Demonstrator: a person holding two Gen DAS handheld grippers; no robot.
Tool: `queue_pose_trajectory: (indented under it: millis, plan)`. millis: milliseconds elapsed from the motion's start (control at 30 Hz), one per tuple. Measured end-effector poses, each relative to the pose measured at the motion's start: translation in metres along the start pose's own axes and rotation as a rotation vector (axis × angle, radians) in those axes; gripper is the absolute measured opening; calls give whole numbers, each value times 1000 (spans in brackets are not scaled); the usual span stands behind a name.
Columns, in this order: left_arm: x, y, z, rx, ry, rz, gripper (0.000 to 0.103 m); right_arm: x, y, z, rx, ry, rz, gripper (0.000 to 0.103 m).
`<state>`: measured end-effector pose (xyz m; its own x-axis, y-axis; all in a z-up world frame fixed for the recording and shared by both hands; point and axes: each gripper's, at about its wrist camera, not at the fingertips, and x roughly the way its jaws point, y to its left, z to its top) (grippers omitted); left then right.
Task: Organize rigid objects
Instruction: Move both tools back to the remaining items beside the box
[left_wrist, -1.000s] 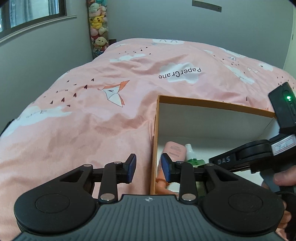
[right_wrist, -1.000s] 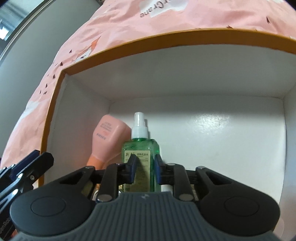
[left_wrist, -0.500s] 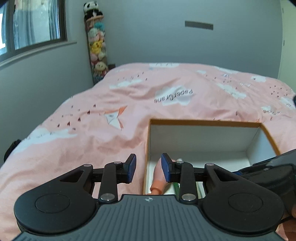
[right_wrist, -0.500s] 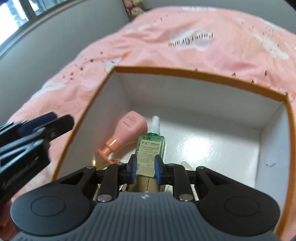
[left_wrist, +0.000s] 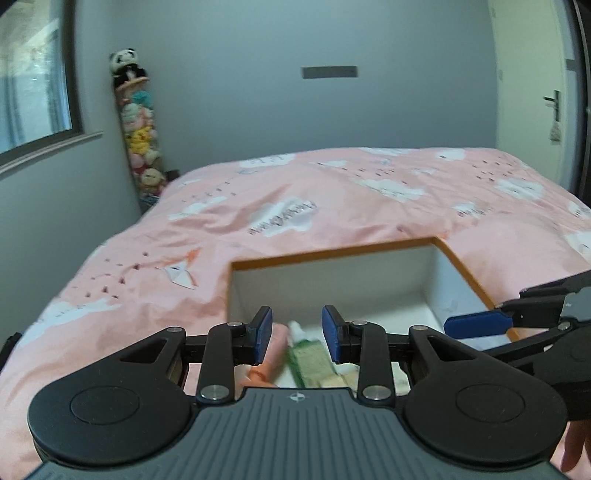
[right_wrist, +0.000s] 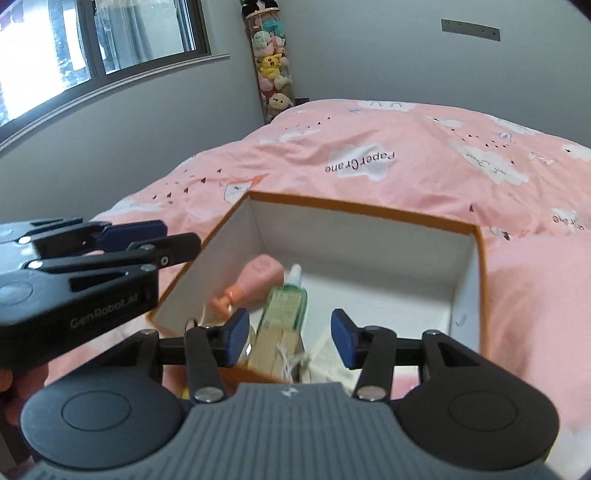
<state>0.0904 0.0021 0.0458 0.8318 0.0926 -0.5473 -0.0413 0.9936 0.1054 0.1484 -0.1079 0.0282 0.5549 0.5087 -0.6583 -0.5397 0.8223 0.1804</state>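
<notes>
An open box with an orange rim and white inside (right_wrist: 369, 254) (left_wrist: 332, 275) sits on the pink bed. In it lie a green spray bottle (right_wrist: 286, 306) (left_wrist: 308, 352), a pink bottle with an orange cap (right_wrist: 251, 282) and pale wooden items (right_wrist: 273, 349) near the front wall. My right gripper (right_wrist: 290, 338) is open and empty above the box's near edge. My left gripper (left_wrist: 297, 334) is open and empty above the box's near left side; it also shows in the right wrist view (right_wrist: 147, 240).
The pink bedspread (right_wrist: 406, 155) with cloud prints surrounds the box. A tall tube of plush toys (right_wrist: 271, 70) stands in the far corner. A window (right_wrist: 92, 48) is on the left wall, a door (left_wrist: 535, 110) at the far right.
Both grippers have lifted and drawn back from the box. My right gripper has opened and released the green spray bottle, which now lies in the box.
</notes>
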Motion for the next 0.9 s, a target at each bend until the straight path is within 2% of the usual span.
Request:
queue_pose_trajectory:
  millis: [133, 333, 400, 533, 600, 900]
  plan:
    - [-9, -8, -14, 3, 4, -49, 51, -19, -3, -17, 17, 4, -30, 50]
    - [-16, -11, -32, -30, 26, -148, 55, -33, -10, -50, 28, 71, -108, 50]
    - [-16, -11, -36, -47, 50, -183, 59, -37, -17, -60, 63, 97, -122, 54]
    - [-11, -9, -46, -101, 143, -279, 59, -44, -29, -75, 142, 143, -153, 58]
    - [-7, -9, -53, -114, 207, -316, 59, -45, -33, -82, 163, 167, -175, 64]
    - [6, -21, -86, -96, 412, -396, 59, -38, -35, -117, 166, 330, -204, 64]
